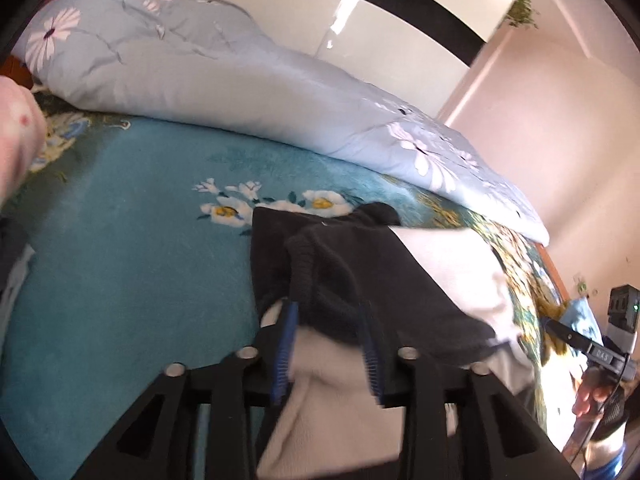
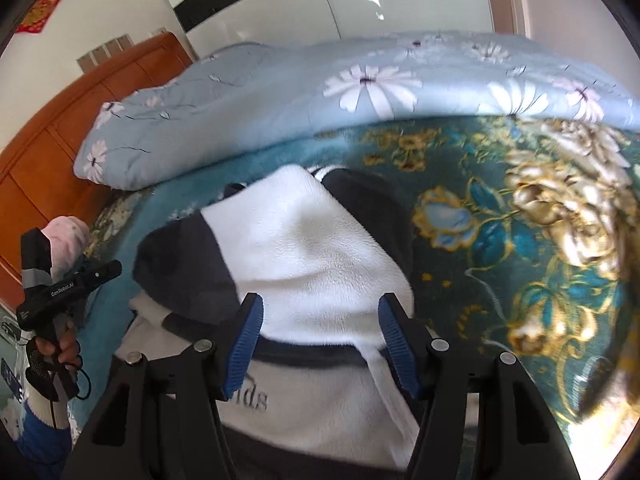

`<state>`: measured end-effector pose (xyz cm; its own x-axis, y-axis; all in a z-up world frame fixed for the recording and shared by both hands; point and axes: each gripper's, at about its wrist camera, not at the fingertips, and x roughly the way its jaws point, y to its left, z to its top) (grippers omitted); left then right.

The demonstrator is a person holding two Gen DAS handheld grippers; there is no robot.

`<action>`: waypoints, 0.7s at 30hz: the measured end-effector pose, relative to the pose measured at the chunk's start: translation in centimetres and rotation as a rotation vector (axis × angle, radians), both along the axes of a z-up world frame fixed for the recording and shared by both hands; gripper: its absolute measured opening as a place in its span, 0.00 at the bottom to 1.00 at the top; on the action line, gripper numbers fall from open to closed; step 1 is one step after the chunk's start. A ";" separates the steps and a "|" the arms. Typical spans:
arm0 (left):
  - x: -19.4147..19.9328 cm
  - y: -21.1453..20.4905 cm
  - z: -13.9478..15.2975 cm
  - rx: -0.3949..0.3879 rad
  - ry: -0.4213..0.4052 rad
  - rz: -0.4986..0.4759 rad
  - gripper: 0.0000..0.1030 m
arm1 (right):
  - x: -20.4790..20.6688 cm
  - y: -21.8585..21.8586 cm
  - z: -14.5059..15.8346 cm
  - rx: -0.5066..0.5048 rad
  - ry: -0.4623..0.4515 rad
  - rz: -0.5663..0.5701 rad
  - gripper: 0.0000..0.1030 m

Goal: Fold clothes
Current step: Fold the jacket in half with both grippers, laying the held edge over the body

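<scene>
A white and dark fleece top [image 2: 312, 248] lies folded on the teal flowered bedspread [image 2: 500, 264], with grey lettering near its lower edge. My right gripper [image 2: 320, 300] hangs over its white fold, jaws wide apart, and the blue pads [image 2: 248, 344] do not press the cloth. In the left wrist view the same top [image 1: 400, 280] lies with a dark ribbed cuff [image 1: 304, 268] on it. My left gripper [image 1: 326, 308] stands open just above it, the cuff's end between the blue pads [image 1: 286, 344] and loose.
A light-blue quilt with white daisies [image 1: 224, 80] is heaped along the far side of the bed. A wooden headboard [image 2: 60, 112] stands at the left. A hand [image 1: 592, 396] shows at the right edge. White wardrobe doors [image 2: 400, 0] are behind the bed.
</scene>
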<state>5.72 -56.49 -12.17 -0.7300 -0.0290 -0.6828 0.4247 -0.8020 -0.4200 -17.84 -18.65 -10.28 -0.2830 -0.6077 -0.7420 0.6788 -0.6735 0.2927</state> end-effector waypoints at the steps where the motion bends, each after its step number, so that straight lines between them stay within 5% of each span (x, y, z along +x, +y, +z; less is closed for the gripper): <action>1: 0.8 0.5 0.2 -0.001 0.001 -0.010 0.57 | 0.6 0.9 0.1 0.004 -0.001 -0.001 0.60; 10: 8.2 3.3 -2.7 0.094 -0.070 -0.038 0.61 | 6.4 9.9 -3.8 0.072 -0.112 -0.031 0.60; 21: 15.8 7.3 -6.4 0.207 -0.123 -0.118 0.82 | 11.7 16.6 -7.8 0.032 -0.217 -0.046 0.64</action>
<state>21.51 -49.16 -18.52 -0.6315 0.2006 -0.7490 0.3916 -0.7513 -0.5313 -6.14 -2.08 -18.09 -0.1414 -0.5728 -0.8074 0.5708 -0.7135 0.4063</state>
